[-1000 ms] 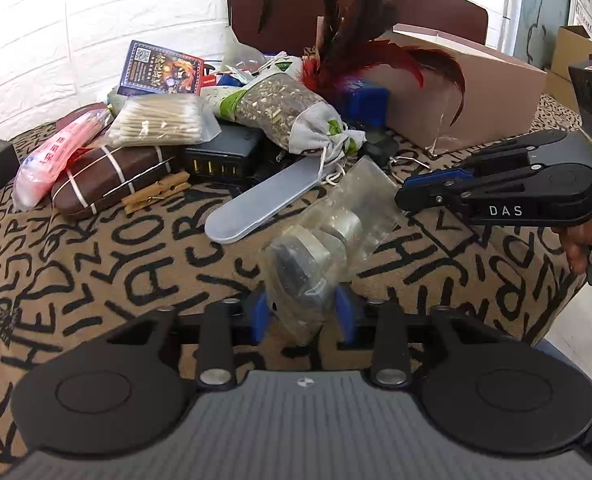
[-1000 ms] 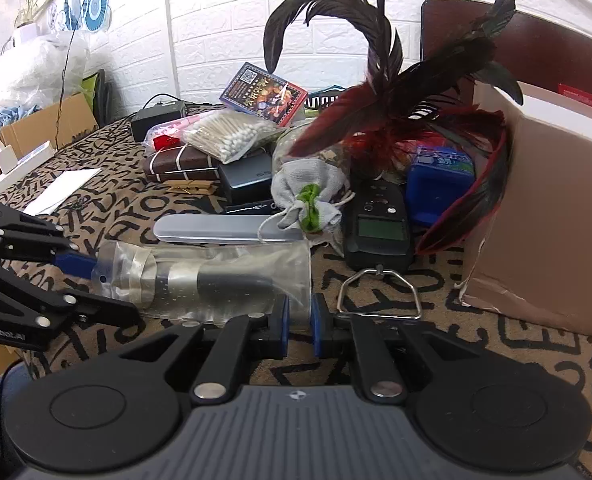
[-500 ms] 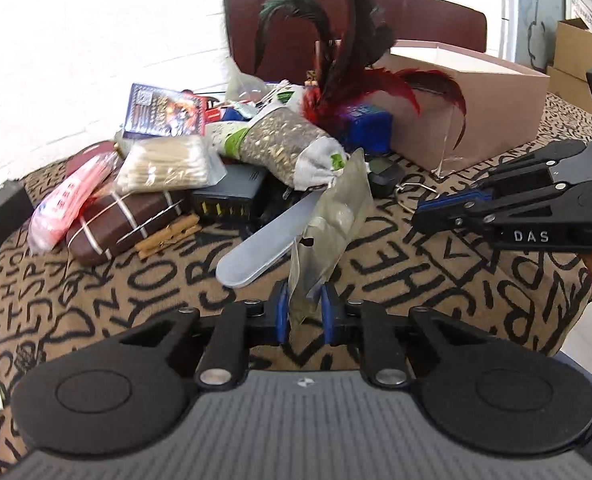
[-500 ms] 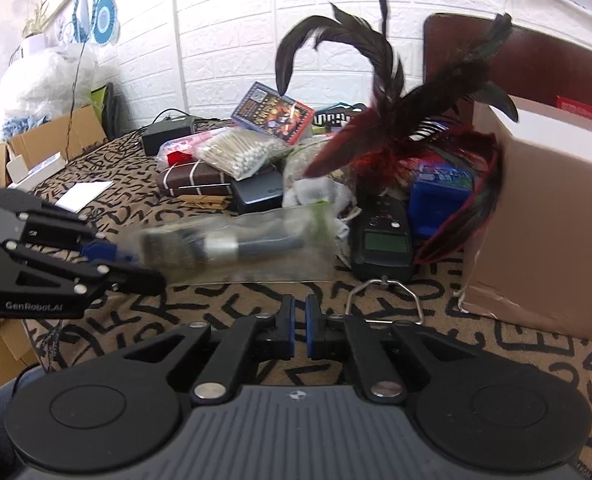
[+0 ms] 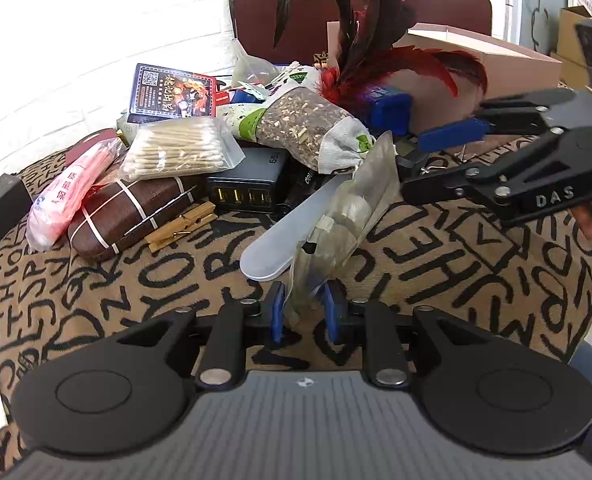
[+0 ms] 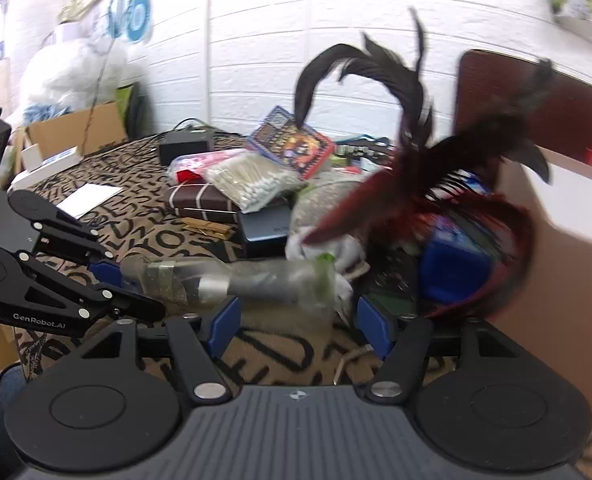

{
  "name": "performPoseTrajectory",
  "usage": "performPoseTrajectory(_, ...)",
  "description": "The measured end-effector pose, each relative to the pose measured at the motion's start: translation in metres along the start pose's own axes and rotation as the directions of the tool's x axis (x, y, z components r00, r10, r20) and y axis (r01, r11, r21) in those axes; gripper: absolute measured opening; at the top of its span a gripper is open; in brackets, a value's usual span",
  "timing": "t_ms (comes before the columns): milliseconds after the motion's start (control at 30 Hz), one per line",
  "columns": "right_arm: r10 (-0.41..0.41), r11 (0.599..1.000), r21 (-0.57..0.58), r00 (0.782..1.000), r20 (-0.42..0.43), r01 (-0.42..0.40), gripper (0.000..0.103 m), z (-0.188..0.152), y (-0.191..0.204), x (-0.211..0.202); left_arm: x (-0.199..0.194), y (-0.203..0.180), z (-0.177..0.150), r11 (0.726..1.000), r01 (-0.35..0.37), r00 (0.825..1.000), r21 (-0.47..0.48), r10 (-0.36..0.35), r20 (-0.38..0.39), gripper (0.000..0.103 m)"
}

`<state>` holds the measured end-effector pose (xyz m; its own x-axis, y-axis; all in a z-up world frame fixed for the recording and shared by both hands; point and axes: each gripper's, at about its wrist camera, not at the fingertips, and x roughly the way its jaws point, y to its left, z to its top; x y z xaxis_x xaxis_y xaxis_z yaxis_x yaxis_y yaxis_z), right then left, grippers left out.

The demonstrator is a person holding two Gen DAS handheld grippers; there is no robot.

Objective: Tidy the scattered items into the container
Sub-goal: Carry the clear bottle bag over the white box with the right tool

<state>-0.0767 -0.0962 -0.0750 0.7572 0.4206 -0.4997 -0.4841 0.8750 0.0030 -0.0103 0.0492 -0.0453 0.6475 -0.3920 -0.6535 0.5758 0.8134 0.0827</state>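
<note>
The left gripper is narrowed on the near end of a clear plastic bag with a dark cylindrical item inside. The film is pinched between the blue pads, though the jaws are easing open slightly. From there the bag is carried out ahead of the fingers, lifted above the patterned tablecloth.

The right gripper is opening, its fingers spread wide. The bag's far end lies just beyond and between them, but no pad is seen pressing on it.

The step in hand is judged to be a handover or regrip, the bag being left to the left gripper alone. Next, the bag must be carried across to the cardboard box, which stands well beyond the fingers on the right — presumably the container — and dropped over its rim. A firmer pinch may be needed first, since only thin film is held.

Beyond the bag a pile remains to be cleared: a grey flat case, a sachet of dried herbs, a bag of cotton swabs, a black charger and a brown case. A feather toy rises between the fingers and the box — it could be brushed on the way.
</note>
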Motion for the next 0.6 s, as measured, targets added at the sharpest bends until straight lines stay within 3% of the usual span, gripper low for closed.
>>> performPoseTrajectory(133,0.100,0.995,0.004,0.994,-0.035,-0.100,0.065,0.006,-0.012,0.016,0.004,0.003,0.001,1.000,-0.003,1.000,0.009,0.003,-0.002,0.024)
performPoseTrajectory(267,0.130,0.991,0.029,0.988,-0.084,-0.128,0.064,0.005,-0.018,0.031,0.006,0.006,0.001,1.000,0.000,1.000,0.018,0.000,-0.004,0.026)
performPoseTrajectory(300,0.141,0.990,0.033,0.987,-0.076,-0.139,0.057,0.003,-0.019,0.032,0.007,0.006,0.001,1.000,-0.001,1.000,0.021,0.001,-0.006,0.026)
performPoseTrajectory(333,0.150,0.988,0.037,0.986,-0.067,-0.148,0.043,0.000,-0.020,0.032,0.008,0.007,0.001,1.000,-0.009,1.000,0.024,0.009,-0.011,0.026)
performPoseTrajectory(433,0.135,0.990,0.036,0.989,-0.056,-0.133,0.026,-0.004,-0.022,0.027,0.008,0.009,0.002,1.000,-0.018,1.000,0.021,0.018,-0.012,0.026)
performPoseTrajectory(600,0.109,0.994,0.027,0.994,-0.031,-0.108,0.015,-0.005,-0.017,0.011,0.002,0.009,0.007,0.999,-0.050,0.999,-0.008,0.050,0.009,0.023)
